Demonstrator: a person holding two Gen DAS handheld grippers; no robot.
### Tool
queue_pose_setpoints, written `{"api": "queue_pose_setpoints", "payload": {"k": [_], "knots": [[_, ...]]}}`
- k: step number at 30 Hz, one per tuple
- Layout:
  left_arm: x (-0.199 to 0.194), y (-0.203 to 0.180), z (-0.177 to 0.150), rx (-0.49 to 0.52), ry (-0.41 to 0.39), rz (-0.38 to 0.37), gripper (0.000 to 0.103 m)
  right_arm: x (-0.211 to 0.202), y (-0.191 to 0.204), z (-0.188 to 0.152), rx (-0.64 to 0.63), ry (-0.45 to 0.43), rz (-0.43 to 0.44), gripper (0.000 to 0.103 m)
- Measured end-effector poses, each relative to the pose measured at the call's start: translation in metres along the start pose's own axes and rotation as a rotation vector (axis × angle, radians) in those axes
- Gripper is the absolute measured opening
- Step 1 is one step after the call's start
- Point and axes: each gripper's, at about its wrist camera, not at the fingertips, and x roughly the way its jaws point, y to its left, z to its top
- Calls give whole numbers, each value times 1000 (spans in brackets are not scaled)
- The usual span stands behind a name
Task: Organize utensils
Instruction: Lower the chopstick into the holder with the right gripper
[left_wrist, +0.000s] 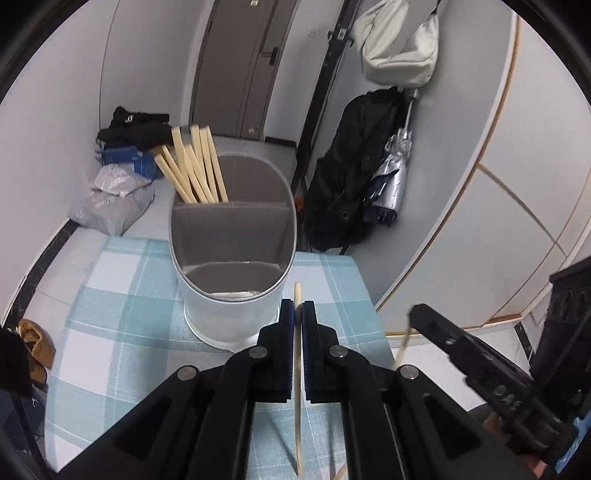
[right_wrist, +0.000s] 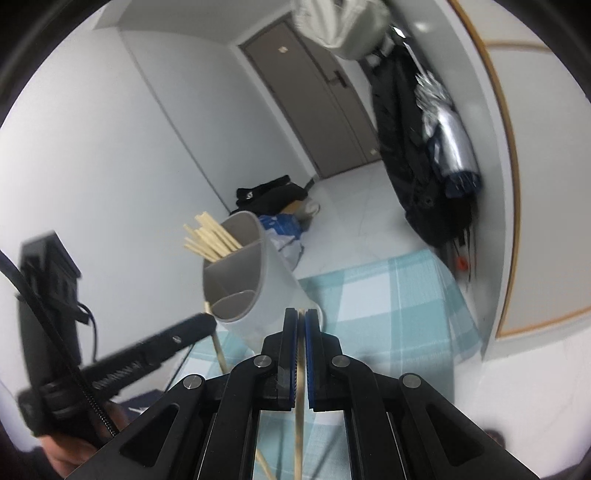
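Here, the left gripper (left_wrist: 297, 308) clamps one chopstick (left_wrist: 297, 387) upright just beside the holder (left_wrist: 232, 236) — the nearer hand; the right gripper (right_wrist: 301, 317), apparently further back, pinches another chopstick (right_wrist: 300, 406).

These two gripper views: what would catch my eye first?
The grey utensil holder on the checked tablecloth, with a bundle of chopsticks fanning from its far compartment. Closest in, the left gripper and the right gripper each have their jaws shut on one chopstick.

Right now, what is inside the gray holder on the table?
The holder has a bundle of chopsticks in its far section. The middle section looks empty. The bottom of the near section is partly hidden by the rim.
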Motion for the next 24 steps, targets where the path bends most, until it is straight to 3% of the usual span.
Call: {"api": "queue_pose_setpoints", "payload": {"k": [12,24], "knots": [[-22,-7,-2,63,-34,-39,0,-1,30,7,-115,-34,-21,3],[-59,-18,49,127,-110,-97,0,-5,48,46,-117,-90,18,3]]}}
